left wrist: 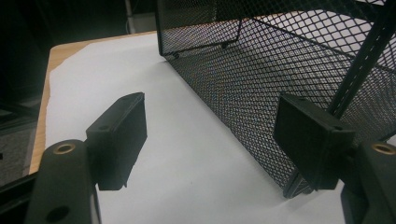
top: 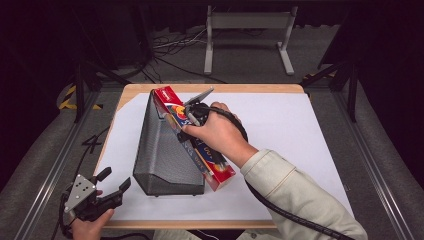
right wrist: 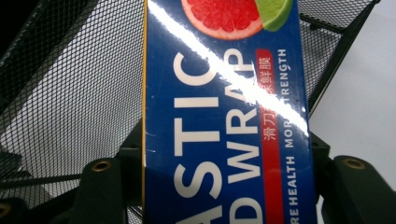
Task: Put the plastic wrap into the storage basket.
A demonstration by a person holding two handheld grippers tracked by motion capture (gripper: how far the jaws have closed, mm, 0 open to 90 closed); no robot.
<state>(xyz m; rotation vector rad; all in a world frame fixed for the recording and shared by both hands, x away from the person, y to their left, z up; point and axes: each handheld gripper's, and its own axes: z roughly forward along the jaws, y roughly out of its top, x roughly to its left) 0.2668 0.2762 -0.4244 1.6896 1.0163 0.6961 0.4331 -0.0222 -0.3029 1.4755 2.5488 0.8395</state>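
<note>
We see the right gripper (top: 192, 120) closed on the plastic wrap box (top: 195, 137): in the right gripper view its jaws sit tight against both long sides of the box (right wrist: 224, 130), blue face with white lettering and a grapefruit picture toward the camera. From the high view, the right hand (top: 220, 135) wraps the gripper mid-table, sleeve (top: 300, 200) running off to the near right. The box is long, red-ended, lying tilted along the right edge of the black mesh basket (top: 162, 150), far end raised at the basket's tall far corner, near end down by the basket's near right corner. We cannot tell if that near end touches the paper.

Left gripper (top: 112, 185) jaws stand wide apart, holding nothing. In the left gripper view the mesh basket (left wrist: 280, 70) wall lies just beside the right jaw; contact unclear. The left hand (top: 90, 227) holds that gripper at the near left corner of the table (top: 135, 90), just left of the basket. White sheet (top: 280, 130) covers most of the wooden top.
</note>
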